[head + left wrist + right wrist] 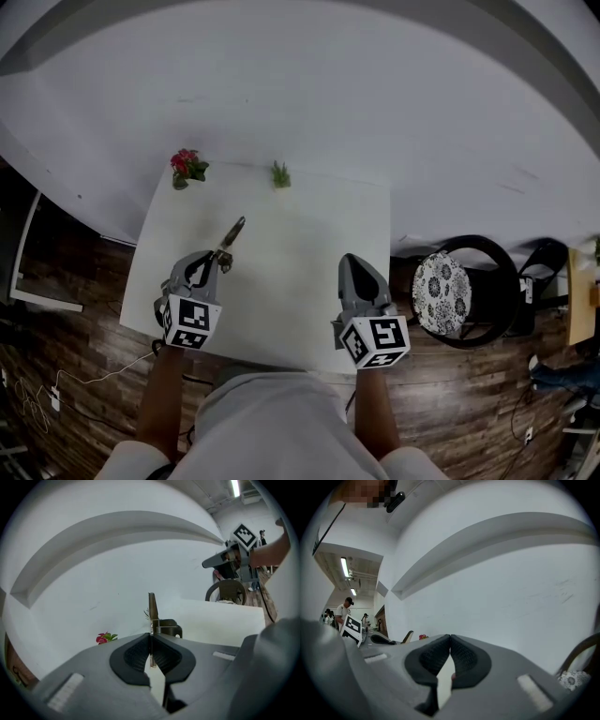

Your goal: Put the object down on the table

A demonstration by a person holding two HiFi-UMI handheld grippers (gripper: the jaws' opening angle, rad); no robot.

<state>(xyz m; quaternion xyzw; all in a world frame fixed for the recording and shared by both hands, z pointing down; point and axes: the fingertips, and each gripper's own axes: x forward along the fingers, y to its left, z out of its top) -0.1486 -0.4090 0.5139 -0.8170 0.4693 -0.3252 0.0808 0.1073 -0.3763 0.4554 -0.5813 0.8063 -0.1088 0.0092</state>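
Note:
My left gripper [221, 261] is over the left part of the white table [291, 291] and is shut on a slim tool [232, 235]. The tool has a brownish flat end and a small metal spring. In the left gripper view the tool [152, 610] stands edge-on between the closed pads, pointing away from my left gripper [151, 638]. Whether its tip touches the table I cannot tell. My right gripper [352, 262] is over the table's right part, shut with nothing in it; its pads meet in the right gripper view [450, 637].
A small red-flowered plant [187, 167] and a small green plant [280, 174] stand at the table's far edge by the white wall. A round chair with a patterned cushion [442, 292] is right of the table. Wood floor and cables lie at the left.

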